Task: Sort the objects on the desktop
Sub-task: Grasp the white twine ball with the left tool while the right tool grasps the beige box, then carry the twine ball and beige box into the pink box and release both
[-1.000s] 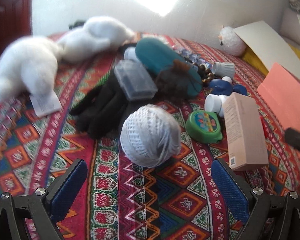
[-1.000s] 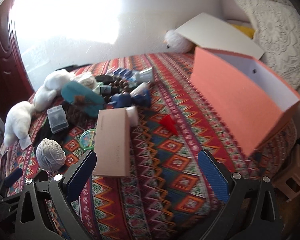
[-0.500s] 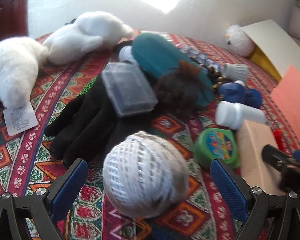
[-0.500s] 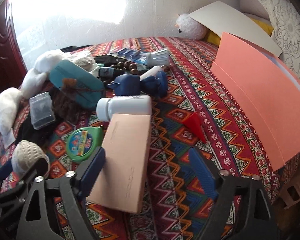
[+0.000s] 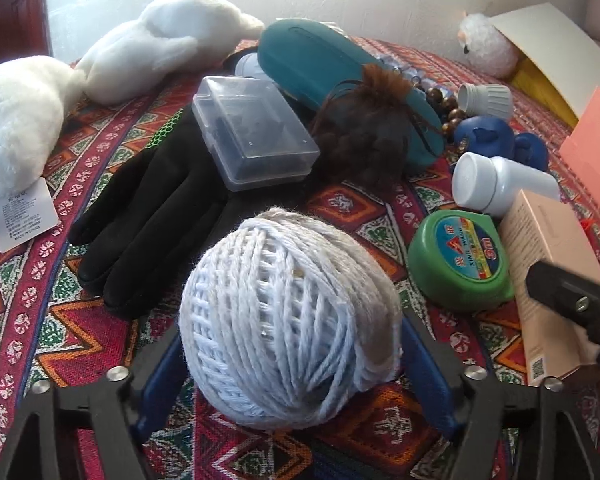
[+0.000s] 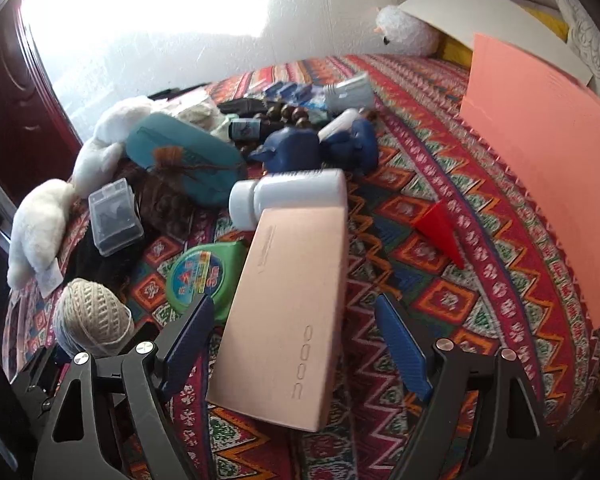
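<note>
A ball of white twine (image 5: 292, 316) rests on the patterned cloth, and my left gripper (image 5: 292, 384) is shut on it, blue pads (image 5: 162, 376) pressed to both its sides. The same ball (image 6: 92, 316) shows at lower left in the right wrist view. A long pink box (image 6: 292, 312) lies between the fingers of my right gripper (image 6: 296, 344), which is open with gaps on both sides of the box. A green tape measure (image 5: 460, 260) sits between ball and box. Part of the right gripper (image 5: 572, 304) shows black over the pink box (image 5: 548, 264).
Behind the ball lie a black glove (image 5: 152, 216), clear plastic case (image 5: 256, 136), brown pouch (image 5: 364, 136), teal case (image 5: 332, 68), white bottle (image 6: 292, 196), blue figures (image 6: 320, 148) and white plush toys (image 5: 20, 120). A red cone (image 6: 440, 232) and salmon folder (image 6: 540, 152) lie to the right.
Both grippers moved forward. The left one came around the twine ball and its fingers narrowed onto it. The right one advanced along the pink box, fingers now astride it.
</note>
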Action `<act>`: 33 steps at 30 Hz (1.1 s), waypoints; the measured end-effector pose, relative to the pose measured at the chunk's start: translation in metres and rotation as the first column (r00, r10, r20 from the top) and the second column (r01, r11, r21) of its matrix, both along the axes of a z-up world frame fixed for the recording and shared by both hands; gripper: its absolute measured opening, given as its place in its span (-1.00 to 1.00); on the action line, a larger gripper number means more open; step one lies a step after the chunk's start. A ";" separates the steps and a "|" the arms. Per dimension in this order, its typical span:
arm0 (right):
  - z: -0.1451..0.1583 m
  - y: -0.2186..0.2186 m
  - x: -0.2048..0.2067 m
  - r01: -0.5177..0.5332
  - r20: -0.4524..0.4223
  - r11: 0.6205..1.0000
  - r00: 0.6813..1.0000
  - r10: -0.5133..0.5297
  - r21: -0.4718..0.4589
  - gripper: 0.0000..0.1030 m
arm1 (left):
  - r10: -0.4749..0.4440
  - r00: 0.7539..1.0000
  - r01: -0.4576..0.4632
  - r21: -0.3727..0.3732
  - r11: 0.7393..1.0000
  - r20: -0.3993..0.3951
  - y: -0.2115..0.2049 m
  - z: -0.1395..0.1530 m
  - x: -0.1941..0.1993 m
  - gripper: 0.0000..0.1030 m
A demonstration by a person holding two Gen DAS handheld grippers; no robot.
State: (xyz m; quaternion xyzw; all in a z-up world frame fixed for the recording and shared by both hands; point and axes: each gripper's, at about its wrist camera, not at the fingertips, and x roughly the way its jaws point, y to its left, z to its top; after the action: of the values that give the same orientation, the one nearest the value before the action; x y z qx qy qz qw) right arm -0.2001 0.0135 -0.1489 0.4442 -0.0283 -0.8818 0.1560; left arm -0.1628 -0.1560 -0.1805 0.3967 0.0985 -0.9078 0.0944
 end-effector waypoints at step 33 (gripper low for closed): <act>0.089 0.054 0.092 -0.061 -0.217 0.982 0.976 0.022 -0.176 0.03 | -0.179 0.952 0.191 0.023 0.981 -0.248 0.058 0.116 0.071 0.23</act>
State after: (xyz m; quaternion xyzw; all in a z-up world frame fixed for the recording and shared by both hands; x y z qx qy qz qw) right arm -0.1079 0.0670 -0.0597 0.3309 -0.0824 -0.9148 0.2165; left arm -0.0922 -0.0982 -0.0642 0.2912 0.0930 -0.9520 -0.0132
